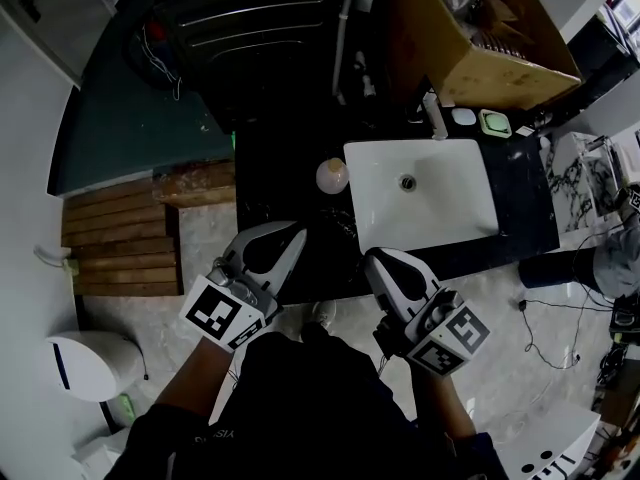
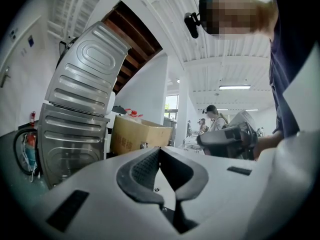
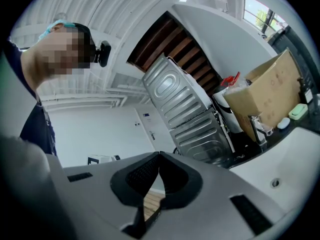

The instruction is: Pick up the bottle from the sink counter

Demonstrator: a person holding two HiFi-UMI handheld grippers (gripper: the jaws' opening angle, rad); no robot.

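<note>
Dark stone tabletop (image 1: 525, 213) runs across the head view with a white sink (image 1: 455, 213) let into it. Just beside the basin's left edge, on the dark surface, sits a pale rounded thing that we take for the bottle (image 1: 332, 175). We see it almost end-on from above, so we judge it to be standing upright with its long axis vertical, though the view is too small for us to be sure. It lies ahead of both grippers and between their lines. The left gripper (image 1: 296, 231) has its tip near the tabletop's front edge and a little to the left of the bottle. The right gripper (image 1: 373, 259) is further off, below the sink's front left corner. By our reckoning the left is the nearer one, and it would need to go forward and slightly rightward to reach the bottle. In each gripper view the jaws are clenched tip to tip with nothing between them, so they would have to part before any grasp. Neither gripper view shows the bottle clearly. Behind the sink we can make out a faucet (image 1: 435, 116) and a green soap dish (image 1: 493, 122), with an open cardboard box (image 1: 480, 43) beyond them. A ribbed steel appliance (image 2: 75, 109) is at the back left.
</note>
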